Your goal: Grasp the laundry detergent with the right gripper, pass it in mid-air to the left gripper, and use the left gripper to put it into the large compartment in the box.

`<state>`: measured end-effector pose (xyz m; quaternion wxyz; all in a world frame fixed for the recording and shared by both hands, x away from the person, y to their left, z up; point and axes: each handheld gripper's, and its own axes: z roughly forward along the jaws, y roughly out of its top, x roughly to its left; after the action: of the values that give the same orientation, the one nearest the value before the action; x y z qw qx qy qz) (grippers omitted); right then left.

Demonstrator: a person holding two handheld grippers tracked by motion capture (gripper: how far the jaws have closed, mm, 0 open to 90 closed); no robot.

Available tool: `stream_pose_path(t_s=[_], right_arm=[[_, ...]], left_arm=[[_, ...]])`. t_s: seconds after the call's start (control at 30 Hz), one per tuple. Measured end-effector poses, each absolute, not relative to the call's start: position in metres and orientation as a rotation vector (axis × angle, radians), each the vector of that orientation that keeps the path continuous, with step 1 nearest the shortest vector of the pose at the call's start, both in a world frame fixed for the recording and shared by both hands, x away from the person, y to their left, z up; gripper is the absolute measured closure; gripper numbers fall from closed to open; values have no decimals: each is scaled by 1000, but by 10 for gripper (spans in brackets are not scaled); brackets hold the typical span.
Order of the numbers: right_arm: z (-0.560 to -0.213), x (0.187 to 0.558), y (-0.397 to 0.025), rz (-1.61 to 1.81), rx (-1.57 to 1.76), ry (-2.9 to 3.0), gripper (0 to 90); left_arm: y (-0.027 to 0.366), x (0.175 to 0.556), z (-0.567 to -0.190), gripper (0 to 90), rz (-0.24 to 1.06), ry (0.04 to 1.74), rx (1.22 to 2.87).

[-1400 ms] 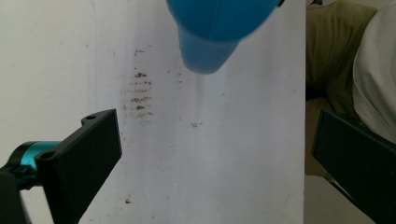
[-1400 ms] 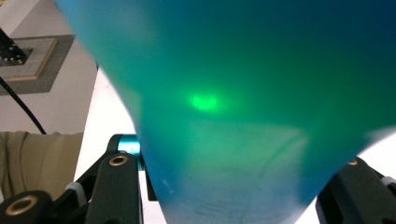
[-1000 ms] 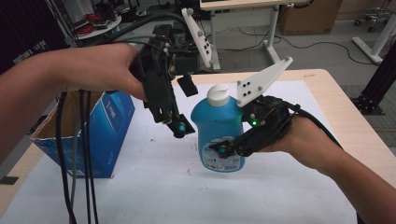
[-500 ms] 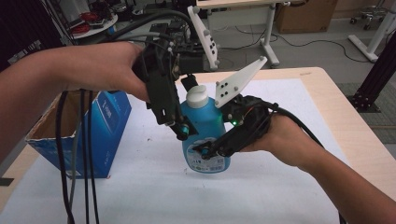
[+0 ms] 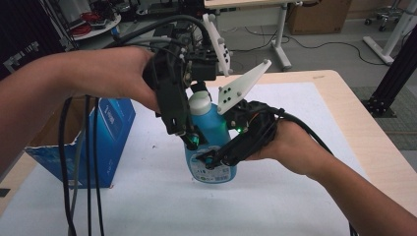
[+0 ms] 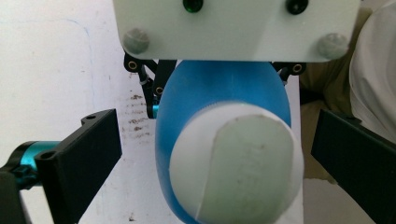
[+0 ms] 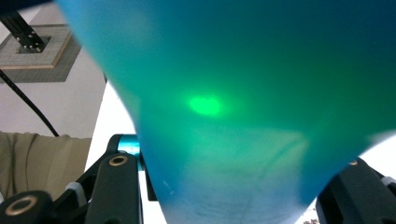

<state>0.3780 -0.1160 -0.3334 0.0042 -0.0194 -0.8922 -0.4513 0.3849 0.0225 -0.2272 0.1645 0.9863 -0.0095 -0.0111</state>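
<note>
A blue bottle (image 5: 212,129) with a white cap (image 5: 199,103) stands tilted over the white sheet at mid-table. My right gripper (image 5: 212,162) comes in from the right and is shut on the bottle's lower body, by the label; in the right gripper view the bottle (image 7: 257,93) presses between its jaws. My left gripper (image 5: 195,133) points down from above. In the left gripper view the cap (image 6: 233,168) sits between the two open jaws with a gap on each side, the gripper (image 6: 219,161) straddling it.
An open blue cardboard box (image 5: 105,132) stands at the left on the white sheet (image 5: 295,196). Black cables (image 5: 81,172) hang from the left hand. The wooden table edge (image 5: 366,132) runs along the right. Desks and floor cables lie beyond.
The right gripper carried the bottle leftward, under the left gripper. The left gripper now has its jaws down on either side of the cap.
</note>
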Motion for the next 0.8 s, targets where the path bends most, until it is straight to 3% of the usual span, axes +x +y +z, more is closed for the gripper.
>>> stream_pose_path(t_s=[0.1,0.8], right_arm=[[-333,378,-116,-1411,-62,-2800,459],[-334,378,-116,-1402,-68,-2799,459]], left_arm=[[23,386,-227,111,-43,-34,2809],[20,388,-235,300,-71,-99,2833]])
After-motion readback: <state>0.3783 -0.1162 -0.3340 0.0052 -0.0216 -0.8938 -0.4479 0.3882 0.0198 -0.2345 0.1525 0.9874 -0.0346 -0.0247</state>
